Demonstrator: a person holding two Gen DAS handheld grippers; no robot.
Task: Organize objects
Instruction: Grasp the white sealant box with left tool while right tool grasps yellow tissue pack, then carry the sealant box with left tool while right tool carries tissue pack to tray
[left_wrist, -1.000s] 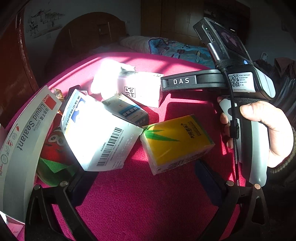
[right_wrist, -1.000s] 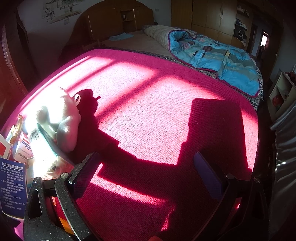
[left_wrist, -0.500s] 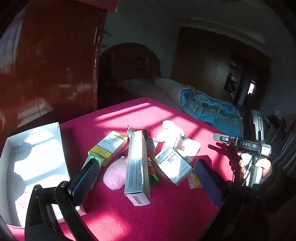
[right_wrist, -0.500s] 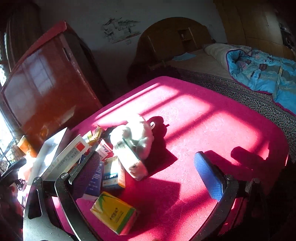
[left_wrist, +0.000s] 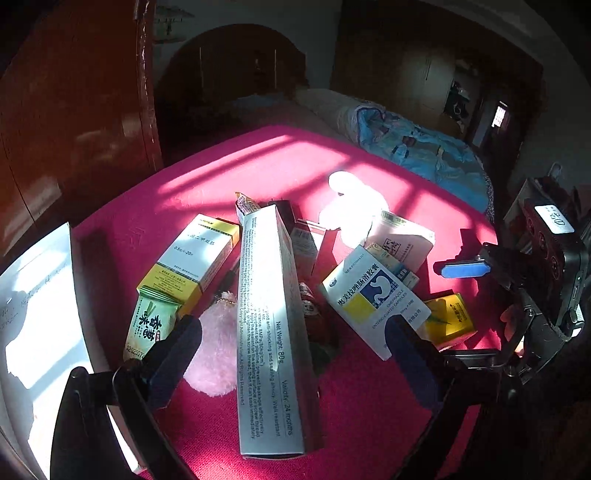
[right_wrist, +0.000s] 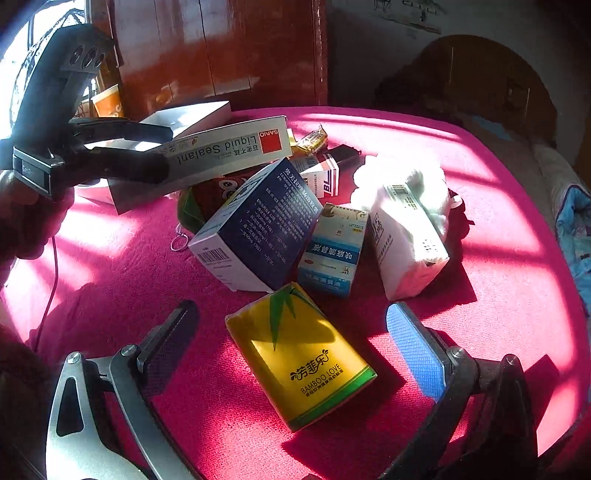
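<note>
A long grey-white Liquid Sealant box (left_wrist: 269, 332) lies tilted on top of the pile on the pink tablecloth (left_wrist: 229, 173). My left gripper (left_wrist: 291, 325) straddles it. Its jaws are closing, and both pads stand off the box's sides. The right wrist view shows that gripper (right_wrist: 147, 149) at the upper left, a finger on either side of the box's near end. A yellow Bamboo Love tissue pack (right_wrist: 299, 358) lies flat between the wide fingers of my right gripper (right_wrist: 293, 314), which is open with its pads clear of the pack.
The pile also holds a blue-and-white medicine box (right_wrist: 258, 225), a small blue box (right_wrist: 332, 254), a white tissue pack (right_wrist: 402, 240), a yellow-white box (left_wrist: 195, 258), a green packet (left_wrist: 147, 325) and pink plush (left_wrist: 214, 354). A white open box (left_wrist: 33, 314) sits left; a wooden cabinet (left_wrist: 74, 110) stands behind.
My left gripper drew back from the pile, then closed in until the long sealant box lay between its fingers. My right gripper rolled and swung from bare cloth over to the yellow pack.
</note>
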